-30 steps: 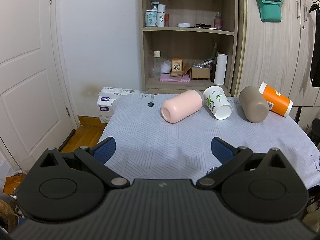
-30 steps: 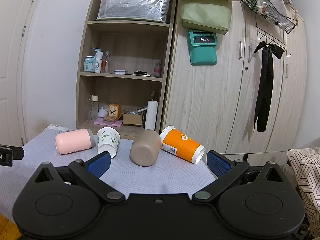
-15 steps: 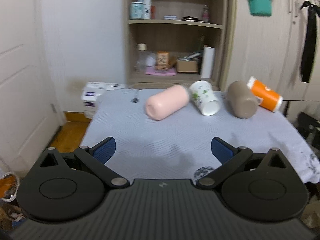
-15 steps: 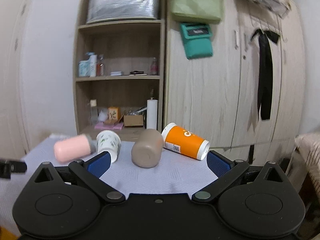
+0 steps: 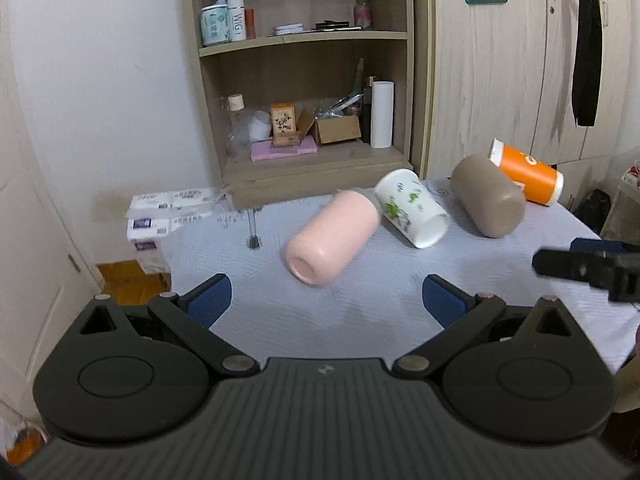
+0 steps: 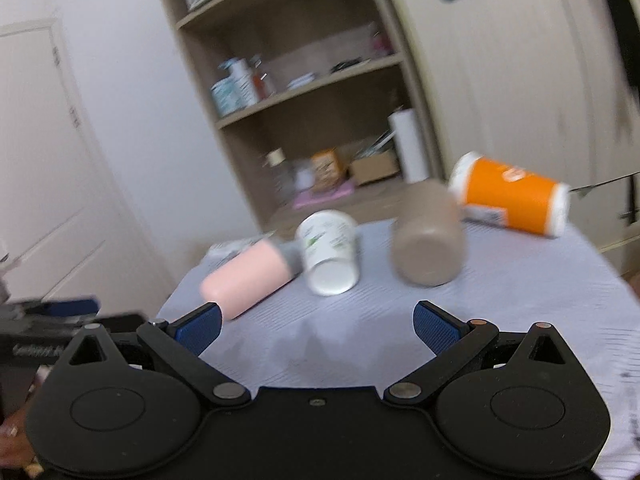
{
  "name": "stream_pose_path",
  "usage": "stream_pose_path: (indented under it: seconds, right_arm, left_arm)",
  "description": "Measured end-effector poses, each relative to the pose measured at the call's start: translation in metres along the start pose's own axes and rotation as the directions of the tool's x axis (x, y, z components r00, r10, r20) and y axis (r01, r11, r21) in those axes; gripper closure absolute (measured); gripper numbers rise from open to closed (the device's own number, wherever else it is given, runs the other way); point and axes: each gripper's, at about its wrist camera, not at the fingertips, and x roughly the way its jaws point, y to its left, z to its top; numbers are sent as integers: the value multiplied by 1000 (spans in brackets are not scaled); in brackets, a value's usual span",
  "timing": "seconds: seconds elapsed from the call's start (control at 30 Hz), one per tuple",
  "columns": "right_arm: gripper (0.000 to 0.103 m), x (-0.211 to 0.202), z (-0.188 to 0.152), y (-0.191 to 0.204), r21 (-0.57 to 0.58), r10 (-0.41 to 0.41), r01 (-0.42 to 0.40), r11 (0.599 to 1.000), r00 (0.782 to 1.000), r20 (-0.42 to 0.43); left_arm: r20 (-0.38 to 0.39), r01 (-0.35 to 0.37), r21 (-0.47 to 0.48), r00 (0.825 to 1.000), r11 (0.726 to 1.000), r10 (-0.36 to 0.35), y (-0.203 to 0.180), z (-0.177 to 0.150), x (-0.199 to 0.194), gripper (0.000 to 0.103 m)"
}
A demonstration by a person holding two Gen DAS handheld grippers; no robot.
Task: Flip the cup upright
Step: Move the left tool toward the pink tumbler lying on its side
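Pink and lying on its side, the nearest cup [image 5: 332,238] is resting on the pale patterned tablecloth [image 5: 384,308] in the left wrist view, its open mouth facing the camera. Just beside it, touching or nearly so, a white cup with green leaves [image 5: 412,212] is lying tipped over, then a taupe cup [image 5: 486,196] and an orange paper cup [image 5: 526,176] farther right, all on their sides. The left gripper [image 5: 326,294] is hovering above the near edge of the cloth with its blue-padded fingers spread wide, grasping nothing. The right gripper [image 5: 592,266] is showing blurred at the right edge. A wooden shelf unit [image 5: 304,40] is standing behind the table.

From the right wrist view, which is motion-blurred, the right gripper [image 6: 316,326] is also hanging released and empty over the cloth [image 6: 520,280]. The pink cup [image 6: 248,278], white cup [image 6: 330,258], taupe cup [image 6: 428,250] and orange paper cup [image 6: 510,196] are lying ahead of it in a row. The left gripper [image 6: 48,320] is peeking in at the left edge.
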Motion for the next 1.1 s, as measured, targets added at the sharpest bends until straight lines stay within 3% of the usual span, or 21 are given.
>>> stream_pose_path:
  seconds: [0.17, 0.2, 0.33, 0.47, 0.53, 0.63, 0.83, 0.97, 1.1]
  right_arm:
    - [0, 39, 2, 11, 52, 68, -65, 997, 995, -72]
    - [0, 45, 2, 13, 65, 61, -56, 996, 995, -76]
    - [0, 63, -4, 26, 32, 14, -12, 999, 997, -79]
    - [0, 76, -5, 32, 57, 74, -69, 996, 993, -87]
    - [0, 85, -4, 31, 99, 114, -105, 990, 989, -95]
    - [0, 97, -5, 30, 150, 146, -130, 980, 985, -96]
    - [0, 126, -1, 34, 191, 199, -174, 966, 973, -120]
    - [0, 146, 5, 36, 245, 244, -205, 947, 960, -140]
    - [0, 159, 5, 44, 255, 244, -199, 946, 956, -160]
  left_arm:
    - [-29, 54, 66, 998, 996, -52, 21, 21, 27, 0]
    - [-60, 92, 102, 995, 991, -86, 22, 25, 36, 0]
    - [-92, 92, 188, 993, 978, -76, 18, 38, 62, 0]
    - [-106, 132, 165, 988, 977, -116, 27, 54, 85, 0]
    - [-173, 185, 110, 971, 976, -165, 34, 64, 104, 0]
    - [-248, 199, -11, 949, 980, -195, 46, 70, 134, 0]
    - [-277, 236, 10, 934, 972, -224, 52, 73, 160, 3]
    - [-297, 316, -17, 904, 949, -306, 57, 75, 172, 5]
    - [-321, 362, -45, 878, 931, -356, 61, 75, 177, 13]
